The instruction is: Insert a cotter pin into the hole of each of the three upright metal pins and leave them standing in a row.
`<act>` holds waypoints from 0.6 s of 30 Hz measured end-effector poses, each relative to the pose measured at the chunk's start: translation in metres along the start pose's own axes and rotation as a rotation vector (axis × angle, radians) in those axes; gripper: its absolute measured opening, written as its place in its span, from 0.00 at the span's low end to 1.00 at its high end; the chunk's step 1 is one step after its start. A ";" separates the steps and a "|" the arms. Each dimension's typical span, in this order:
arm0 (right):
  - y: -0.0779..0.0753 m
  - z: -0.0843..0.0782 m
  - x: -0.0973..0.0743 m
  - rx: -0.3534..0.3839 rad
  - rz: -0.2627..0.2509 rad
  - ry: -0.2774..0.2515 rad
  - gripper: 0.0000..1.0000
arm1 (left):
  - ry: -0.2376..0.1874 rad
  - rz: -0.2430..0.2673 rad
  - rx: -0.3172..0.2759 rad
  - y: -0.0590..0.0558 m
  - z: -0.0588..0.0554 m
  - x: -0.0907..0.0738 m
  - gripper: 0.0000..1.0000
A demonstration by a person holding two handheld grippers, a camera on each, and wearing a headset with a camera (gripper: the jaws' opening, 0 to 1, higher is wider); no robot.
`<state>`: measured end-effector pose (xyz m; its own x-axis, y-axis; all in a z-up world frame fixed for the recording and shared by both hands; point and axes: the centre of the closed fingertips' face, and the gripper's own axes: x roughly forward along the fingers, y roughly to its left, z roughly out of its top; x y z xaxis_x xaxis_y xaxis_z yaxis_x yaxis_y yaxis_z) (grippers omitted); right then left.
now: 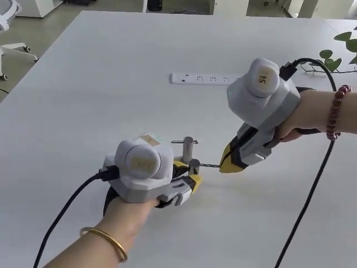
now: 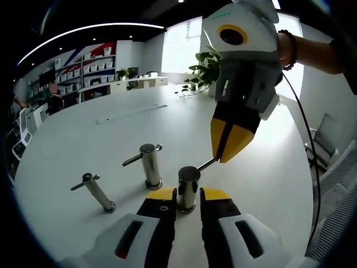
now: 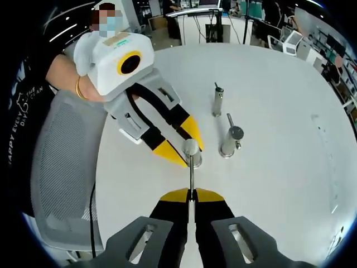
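Right gripper [image 3: 192, 195] jaws pinched shut on the cotter pin [image 3: 191, 176], its tip at the near metal pin [image 2: 188, 184], which the left gripper [image 2: 188, 193] jaws clamp upright on the surface [image 1: 111, 84]. Push straight and level with the hole while the left holds firm (middle pin [image 2: 148, 164] and far pin [image 2: 96, 190] look already pinned).

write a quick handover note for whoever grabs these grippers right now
Left gripper: jaws closed on the near metal pin, holding it upright on the table.
Right gripper: jaws shut on a cotter pin, its tip at the top of that pin; cannot tell if it is in the hole.
Done: the middle metal pin and the end metal pin each have a cotter pin through them.
Left: push this one through, release both, leave three in a row.
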<state>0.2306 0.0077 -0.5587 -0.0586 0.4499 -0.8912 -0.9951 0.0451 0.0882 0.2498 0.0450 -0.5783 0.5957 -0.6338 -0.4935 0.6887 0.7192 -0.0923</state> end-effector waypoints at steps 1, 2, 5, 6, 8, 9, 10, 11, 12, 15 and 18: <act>0.000 0.000 0.000 0.000 0.000 0.000 0.00 | -0.002 0.004 0.000 0.001 0.000 0.000 0.13; 0.000 0.001 0.000 -0.006 0.000 0.001 0.00 | -0.001 0.005 -0.004 0.001 0.000 0.001 0.13; 0.000 0.001 0.000 -0.012 0.000 0.003 0.00 | -0.002 0.004 -0.012 0.001 0.000 0.001 0.12; 0.000 0.001 0.000 -0.013 -0.001 0.003 0.00 | -0.003 0.004 -0.012 0.001 0.001 0.001 0.12; -0.001 0.002 0.000 -0.024 -0.002 0.005 0.00 | -0.003 0.003 -0.010 0.001 0.001 0.002 0.12; -0.001 0.002 0.000 -0.043 -0.001 0.011 0.00 | -0.002 0.002 -0.008 0.001 0.001 0.002 0.12; -0.001 0.003 0.000 -0.062 -0.003 0.013 0.00 | -0.002 0.002 -0.007 0.001 0.000 0.002 0.12; -0.001 0.004 0.000 -0.079 -0.005 0.016 0.00 | -0.002 0.001 -0.005 0.000 0.000 0.003 0.12; -0.001 0.004 0.000 -0.087 -0.004 0.017 0.00 | -0.002 0.000 -0.005 0.000 0.000 0.003 0.12; -0.004 0.004 0.000 -0.110 -0.004 0.024 0.00 | -0.002 -0.008 -0.006 0.001 0.000 0.004 0.12; -0.006 0.005 0.002 -0.115 -0.004 0.027 0.00 | -0.003 -0.016 -0.007 0.001 0.001 0.004 0.12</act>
<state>0.2365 0.0126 -0.5584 -0.0552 0.4258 -0.9031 -0.9978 -0.0565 0.0344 0.2530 0.0429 -0.5800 0.5861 -0.6459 -0.4892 0.6953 0.7109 -0.1057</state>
